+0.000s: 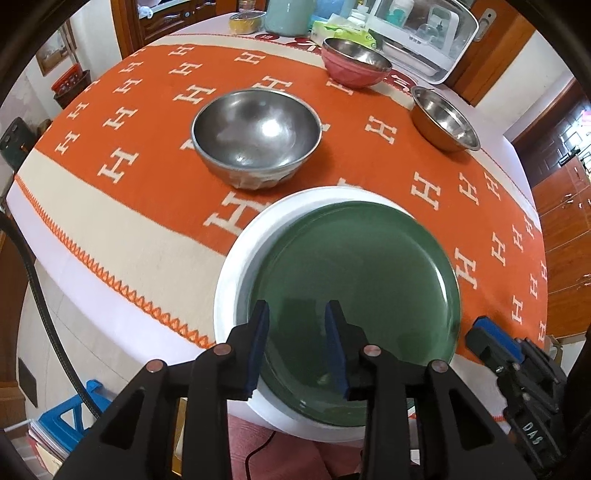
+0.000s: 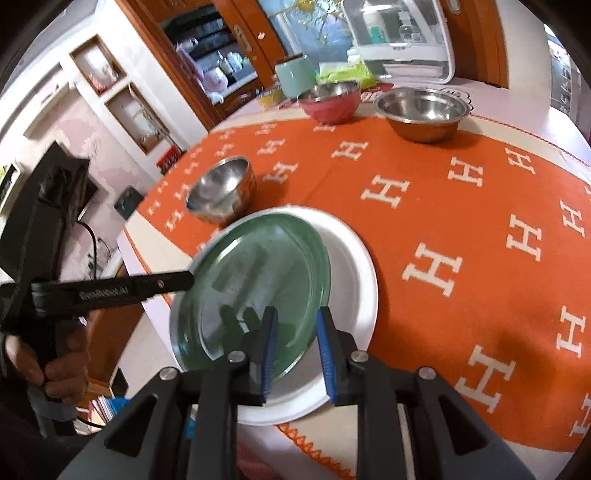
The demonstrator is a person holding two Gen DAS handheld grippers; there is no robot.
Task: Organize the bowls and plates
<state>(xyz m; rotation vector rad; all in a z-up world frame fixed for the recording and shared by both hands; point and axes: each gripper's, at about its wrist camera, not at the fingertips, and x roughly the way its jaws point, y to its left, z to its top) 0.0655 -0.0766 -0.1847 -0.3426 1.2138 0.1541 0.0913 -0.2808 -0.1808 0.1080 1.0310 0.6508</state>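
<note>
A green plate (image 1: 354,280) lies off-centre on a white plate (image 1: 236,266) at the near edge of the orange table. My left gripper (image 1: 297,310) hovers over the green plate's near part, fingers apart, with only the plate's surface showing between them. In the right wrist view the green plate (image 2: 255,280) looks slightly tilted on the white plate (image 2: 351,280), and the left gripper (image 2: 186,278) reaches its left rim. My right gripper (image 2: 295,312) stands open over the plates' near rims, pressing on neither. Farther back stand a steel bowl (image 1: 255,136), a pink-sided bowl (image 1: 354,66) and a copper-sided steel bowl (image 1: 443,118).
A teal canister (image 1: 288,14), a green tissue pack (image 1: 343,31) and a white appliance (image 1: 424,33) crowd the table's far end. The white plate overhangs the table's near edge. A hand (image 2: 55,365) holds the left gripper's handle. A blue stool (image 1: 66,417) stands on the floor.
</note>
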